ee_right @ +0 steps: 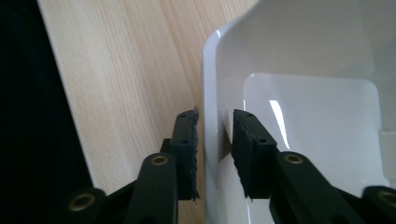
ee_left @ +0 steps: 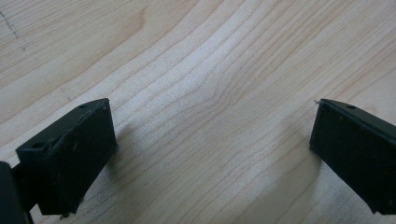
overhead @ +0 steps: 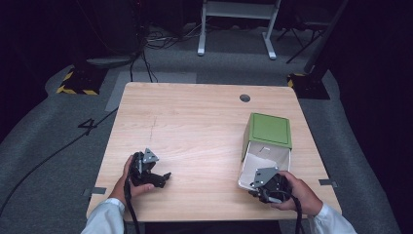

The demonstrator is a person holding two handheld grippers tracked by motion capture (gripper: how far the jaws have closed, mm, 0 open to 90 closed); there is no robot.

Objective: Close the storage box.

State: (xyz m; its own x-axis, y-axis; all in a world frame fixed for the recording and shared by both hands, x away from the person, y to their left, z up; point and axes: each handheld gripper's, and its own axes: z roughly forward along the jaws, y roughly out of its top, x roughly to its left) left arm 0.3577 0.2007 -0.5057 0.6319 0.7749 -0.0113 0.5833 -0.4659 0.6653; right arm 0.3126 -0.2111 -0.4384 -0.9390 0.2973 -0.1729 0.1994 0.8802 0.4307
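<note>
White box (overhead: 258, 165) with green lid (overhead: 269, 129) lies tipped on its side at the right half of the wooden table (overhead: 195, 122), open mouth facing the person's edge. Right gripper (overhead: 265, 187) sits at that mouth: in the right gripper view its jaws straddle the box's thin white wall (ee_right: 211, 140), one jaw outside over the wood, one inside, nearly closed on it, slight gaps visible. Left gripper (overhead: 163, 178), well apart at the table's left, rests low over bare wood with jaws spread wide, holding nothing.

The table (ee_left: 210, 93) is pale, matt wood with visible grain; the white box (ee_right: 299, 70) looks like glossy, smooth plastic.
</note>
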